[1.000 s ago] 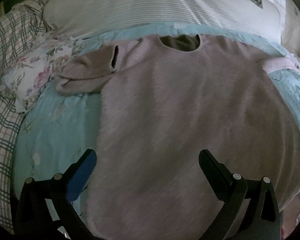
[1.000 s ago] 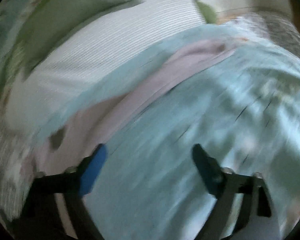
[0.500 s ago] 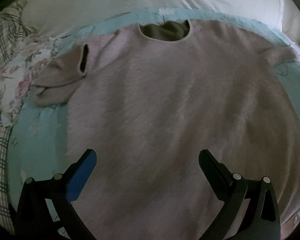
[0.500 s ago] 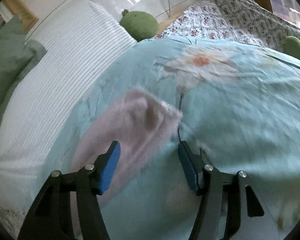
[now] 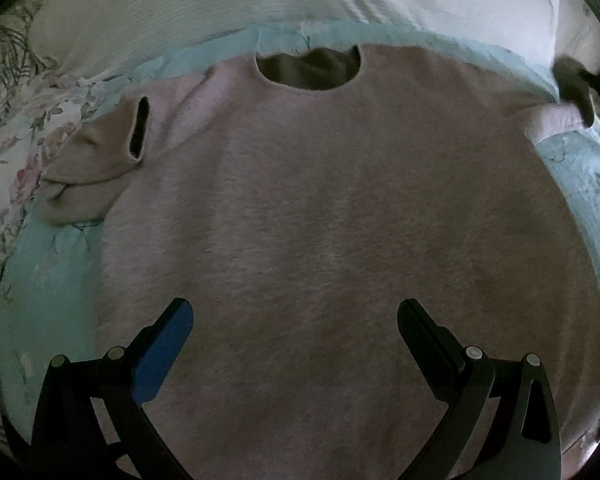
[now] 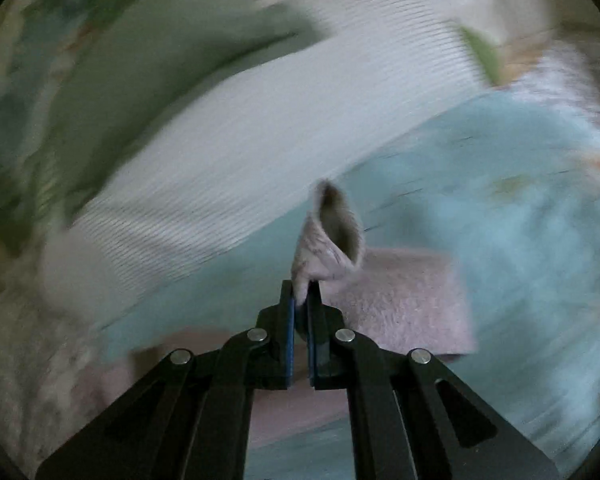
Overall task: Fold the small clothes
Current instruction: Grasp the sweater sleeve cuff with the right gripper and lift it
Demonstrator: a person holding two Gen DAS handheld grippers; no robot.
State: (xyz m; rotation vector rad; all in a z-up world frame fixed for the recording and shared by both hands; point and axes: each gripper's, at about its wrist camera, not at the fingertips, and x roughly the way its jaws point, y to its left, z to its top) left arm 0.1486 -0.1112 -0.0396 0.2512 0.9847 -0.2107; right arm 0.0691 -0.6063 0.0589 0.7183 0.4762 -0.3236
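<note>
My right tongs (image 6: 300,300) clamp the pink sweater's (image 5: 332,216) sleeve cuff (image 6: 332,236); my left tongs (image 5: 294,322) hang apart above its hem on the bed (image 5: 56,280).

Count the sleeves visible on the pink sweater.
2. The left sleeve lies crumpled on the bed beside the body; the right sleeve is pinched at its cuff in the right tool.

Left view high over sweater (image 5: 320,208) — right view close at its sleeve (image 6: 332,236).
</note>
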